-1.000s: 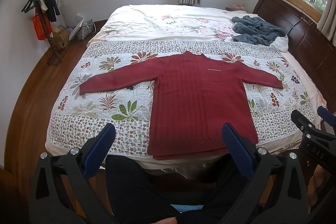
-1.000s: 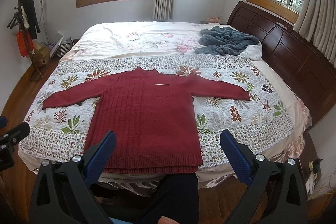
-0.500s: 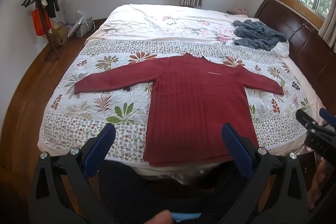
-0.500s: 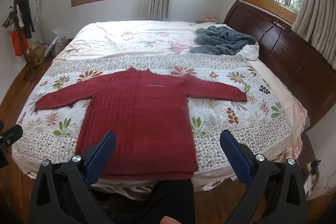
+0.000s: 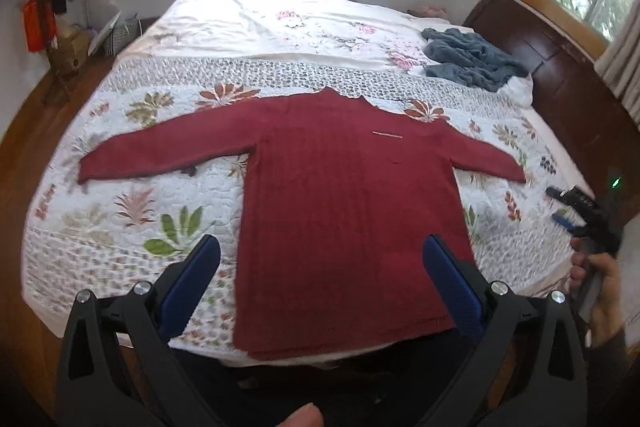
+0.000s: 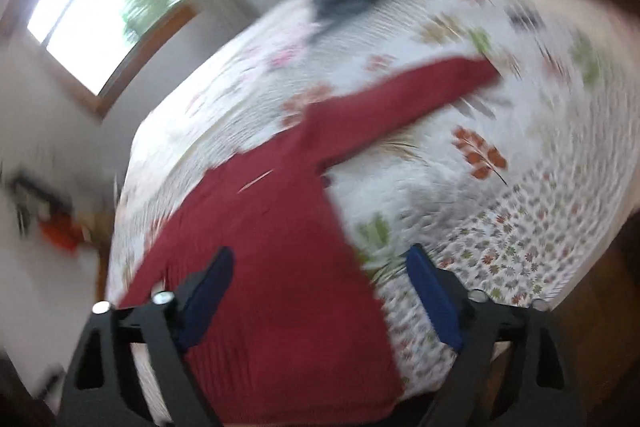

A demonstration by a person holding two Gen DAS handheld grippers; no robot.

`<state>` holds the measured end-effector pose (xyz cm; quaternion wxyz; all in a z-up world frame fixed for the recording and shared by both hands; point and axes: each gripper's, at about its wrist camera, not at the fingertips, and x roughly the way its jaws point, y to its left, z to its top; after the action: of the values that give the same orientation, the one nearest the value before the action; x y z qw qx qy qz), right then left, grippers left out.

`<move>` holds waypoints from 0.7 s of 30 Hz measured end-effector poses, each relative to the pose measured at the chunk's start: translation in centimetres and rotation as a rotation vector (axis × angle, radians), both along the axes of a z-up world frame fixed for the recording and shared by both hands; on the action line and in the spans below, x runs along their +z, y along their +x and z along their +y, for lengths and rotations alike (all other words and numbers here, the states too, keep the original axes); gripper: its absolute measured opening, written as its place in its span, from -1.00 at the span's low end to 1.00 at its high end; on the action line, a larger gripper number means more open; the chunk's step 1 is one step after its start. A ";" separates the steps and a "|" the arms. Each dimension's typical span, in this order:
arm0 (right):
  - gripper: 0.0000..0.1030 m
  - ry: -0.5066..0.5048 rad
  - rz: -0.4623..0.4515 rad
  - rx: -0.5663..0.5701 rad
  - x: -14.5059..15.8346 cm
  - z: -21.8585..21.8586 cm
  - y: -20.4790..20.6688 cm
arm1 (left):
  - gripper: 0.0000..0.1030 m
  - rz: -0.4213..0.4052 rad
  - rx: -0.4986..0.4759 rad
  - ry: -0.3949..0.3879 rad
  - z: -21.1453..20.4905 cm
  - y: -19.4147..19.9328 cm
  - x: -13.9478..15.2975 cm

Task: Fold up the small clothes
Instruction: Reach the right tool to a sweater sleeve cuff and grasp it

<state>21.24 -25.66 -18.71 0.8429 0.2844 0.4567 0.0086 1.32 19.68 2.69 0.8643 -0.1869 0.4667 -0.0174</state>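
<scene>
One red sweater point(image 5: 344, 211) lies flat on floral quilt point(image 5: 132, 195) of bed, both sleeves spread out, hem at near edge. Left gripper point(image 5: 320, 283) wide open, empty, above hem. Right gripper point(image 6: 320, 291) wide open too, holding nothing, tilted over sweater's right side; view blurred. Grey blanket point(image 5: 472, 61) crumpled near dark wooden headboard point(image 5: 568, 75).

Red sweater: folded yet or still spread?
Spread. The red sweater lies flat on the quilt, both sleeves stretched outward, nothing folded over.
</scene>
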 end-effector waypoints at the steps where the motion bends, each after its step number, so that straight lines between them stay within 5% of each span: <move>1: 0.40 0.072 0.017 -0.058 -1.8 -2.8 1.2 | 0.94 0.009 0.006 -0.036 0.2 0.7 -0.5; 5: 0.07 0.252 0.029 -0.238 -7.1 -11.4 5.4 | 0.94 0.047 0.017 -0.138 -0.5 3.6 -2.7; 9: -0.18 0.395 0.004 -0.413 -11.6 -19.0 8.9 | 0.94 0.062 -0.004 -0.139 -2.0 5.9 -3.9; 14: -0.19 0.497 0.006 -0.529 -16.0 -24.6 13.9 | 0.94 0.108 0.017 -0.168 -2.7 8.7 -5.9; 21: -0.20 0.503 -0.001 -0.572 -19.0 -28.1 19.1 | 0.94 0.129 0.044 -0.200 -3.3 11.4 -7.9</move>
<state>40.34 -53.78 -37.68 0.7153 0.5984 0.3423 -0.1149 12.69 16.38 -5.24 0.8096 -0.2830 0.5133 -0.0329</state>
